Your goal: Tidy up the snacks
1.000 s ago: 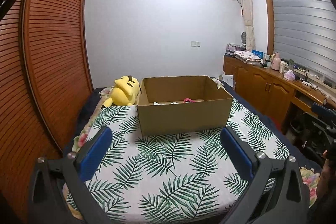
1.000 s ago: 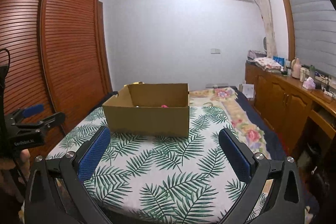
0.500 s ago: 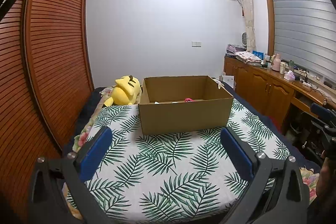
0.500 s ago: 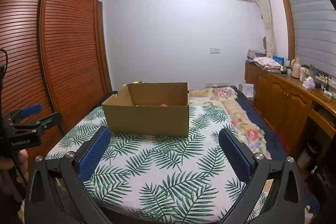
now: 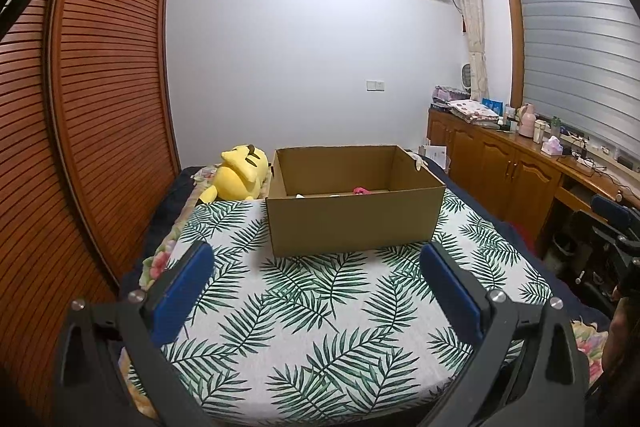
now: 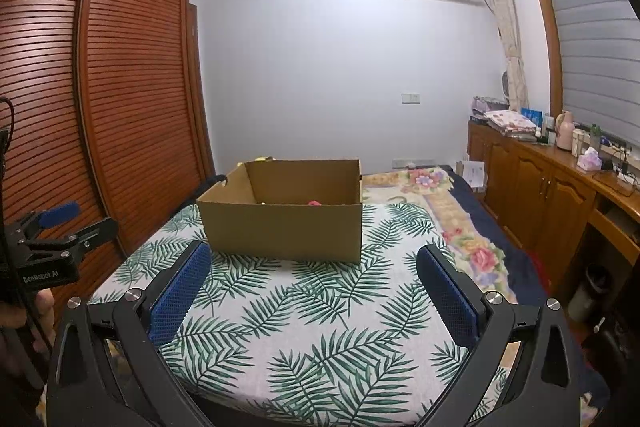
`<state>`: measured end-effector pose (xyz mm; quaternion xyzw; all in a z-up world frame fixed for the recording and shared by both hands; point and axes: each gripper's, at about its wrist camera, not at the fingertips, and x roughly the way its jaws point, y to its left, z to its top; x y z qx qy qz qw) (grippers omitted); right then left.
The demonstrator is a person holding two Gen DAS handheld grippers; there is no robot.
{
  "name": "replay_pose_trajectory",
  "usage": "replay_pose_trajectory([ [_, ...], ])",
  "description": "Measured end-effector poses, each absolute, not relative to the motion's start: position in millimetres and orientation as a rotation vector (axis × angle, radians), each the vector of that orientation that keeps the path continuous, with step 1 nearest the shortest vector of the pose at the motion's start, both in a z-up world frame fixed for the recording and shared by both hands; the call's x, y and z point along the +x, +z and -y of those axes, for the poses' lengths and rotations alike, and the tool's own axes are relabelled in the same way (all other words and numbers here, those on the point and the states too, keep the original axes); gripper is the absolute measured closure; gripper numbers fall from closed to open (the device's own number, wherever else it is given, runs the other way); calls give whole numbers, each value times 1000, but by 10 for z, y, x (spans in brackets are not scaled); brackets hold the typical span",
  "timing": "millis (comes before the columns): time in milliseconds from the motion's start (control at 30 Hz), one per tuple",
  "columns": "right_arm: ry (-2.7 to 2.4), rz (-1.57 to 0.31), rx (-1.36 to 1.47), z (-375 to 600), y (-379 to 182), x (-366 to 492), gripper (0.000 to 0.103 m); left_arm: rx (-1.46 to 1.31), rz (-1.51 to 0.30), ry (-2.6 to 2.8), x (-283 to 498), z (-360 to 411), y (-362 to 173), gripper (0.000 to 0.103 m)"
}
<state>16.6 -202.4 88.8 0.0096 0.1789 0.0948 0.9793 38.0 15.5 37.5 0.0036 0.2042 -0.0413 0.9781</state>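
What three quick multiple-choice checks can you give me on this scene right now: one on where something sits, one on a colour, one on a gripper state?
1. Where does the cardboard box stand?
A. On the leaf-print cloth on the bed
B. On the wooden cabinet
C. On the floor

2. What colour is the plush toy beside the box?
A. Blue
B. Yellow
C. White

3. How are the left gripper and right gripper set?
A. Both shut on a snack
B. Left open, right shut
C. Both open and holding nothing

Answers:
1 A: the box rests on the leaf-print cloth in both views.
2 B: the toy by the box's left side is plainly yellow.
3 C: in each wrist view the blue pads stand wide apart with only cloth between them.
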Motion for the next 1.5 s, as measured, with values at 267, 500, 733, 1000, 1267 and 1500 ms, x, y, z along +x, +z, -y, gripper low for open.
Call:
replay_pose_trajectory([
  [267,194,-363,26,2024,901,165,0,9,-410,-78,368,-166,370,0],
  [500,196,-363,28,2025,900,165,0,10,-409,-77,365,-163,370,0],
  [733,200,-364,24,2009,911,150,0,8,-407,-75,365,-167,371,0],
  [1000,200,-363,25,2003,915,157,0,6,-405,-74,367,-179,362,0],
  [1267,200,-365,25,1991,919,164,0,7,-407,-71,369,-182,352,0],
  [1500,200,-365,24,1991,916,164,0,7,-412,-71,369,-210,332,0],
])
